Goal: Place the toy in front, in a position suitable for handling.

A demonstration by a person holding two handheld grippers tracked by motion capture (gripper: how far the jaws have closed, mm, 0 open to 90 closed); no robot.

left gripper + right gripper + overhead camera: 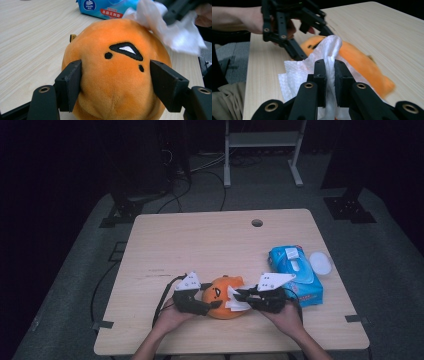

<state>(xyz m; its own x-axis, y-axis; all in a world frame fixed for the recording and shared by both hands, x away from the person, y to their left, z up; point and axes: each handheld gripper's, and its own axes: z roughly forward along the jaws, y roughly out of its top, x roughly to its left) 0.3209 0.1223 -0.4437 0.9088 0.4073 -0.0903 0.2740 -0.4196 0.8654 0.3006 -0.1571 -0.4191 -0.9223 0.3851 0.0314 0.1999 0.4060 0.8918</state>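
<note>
An orange plush toy [220,292] with a small black face lies on the wooden table [200,245] near its front edge. My left gripper [214,305] comes at it from the left. In the left gripper view the black jaws press on both sides of the plush [117,75]. My right gripper [239,296] comes from the right, shut on a crumpled white tissue [236,302]. The right gripper view shows the tissue [297,72] pinched between the jaws [329,62], its top resting on the plush [359,62].
A blue pack of wipes [295,270] lies to the right of the toy, close to my right hand. A white round lid [320,262] sits beside it at the table's right edge. A cable hole [257,223] is at the far side.
</note>
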